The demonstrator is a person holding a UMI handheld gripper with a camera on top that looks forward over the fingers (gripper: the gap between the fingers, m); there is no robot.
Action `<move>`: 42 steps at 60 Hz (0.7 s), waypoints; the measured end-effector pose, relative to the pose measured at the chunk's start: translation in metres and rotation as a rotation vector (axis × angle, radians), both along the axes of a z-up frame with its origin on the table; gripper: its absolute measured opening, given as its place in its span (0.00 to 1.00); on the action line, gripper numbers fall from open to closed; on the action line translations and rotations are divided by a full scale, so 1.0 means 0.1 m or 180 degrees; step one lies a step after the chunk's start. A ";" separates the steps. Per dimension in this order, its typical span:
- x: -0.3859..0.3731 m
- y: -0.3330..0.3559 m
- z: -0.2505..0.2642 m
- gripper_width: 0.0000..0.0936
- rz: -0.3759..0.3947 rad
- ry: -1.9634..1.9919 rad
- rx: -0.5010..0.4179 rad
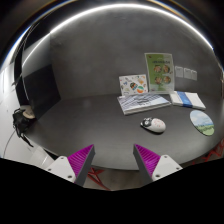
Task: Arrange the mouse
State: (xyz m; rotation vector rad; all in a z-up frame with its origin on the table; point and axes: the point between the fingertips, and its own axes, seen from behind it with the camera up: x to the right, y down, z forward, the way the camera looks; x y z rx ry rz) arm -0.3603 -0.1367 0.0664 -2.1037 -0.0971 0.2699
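A white and grey mouse [153, 124] lies on the grey table [95, 120], beyond my right finger and a little to its right. My gripper [113, 160] is open and empty, its two magenta pads [79, 158] wide apart above the table's near part. The mouse is well ahead of the fingers and not between them.
A dark monitor [40, 88] stands at the left with a small object [24, 114] by its foot. Booklets [142, 102] and papers [187, 99] lie behind the mouse, with an upright green leaflet [158, 72]. A round green coaster [202, 122] lies at the right. Red marks [95, 175] show between the fingers.
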 end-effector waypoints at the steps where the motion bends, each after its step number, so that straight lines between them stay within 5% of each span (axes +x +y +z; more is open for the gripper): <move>1: 0.01 0.00 0.00 0.87 0.0016 0.0013 0.0002; 19: 1.08 0.45 -0.40 0.87 0.0189 -0.0211 -0.0047; 42: 1.61 1.30 -0.78 0.87 0.0039 -0.0507 -0.0161</move>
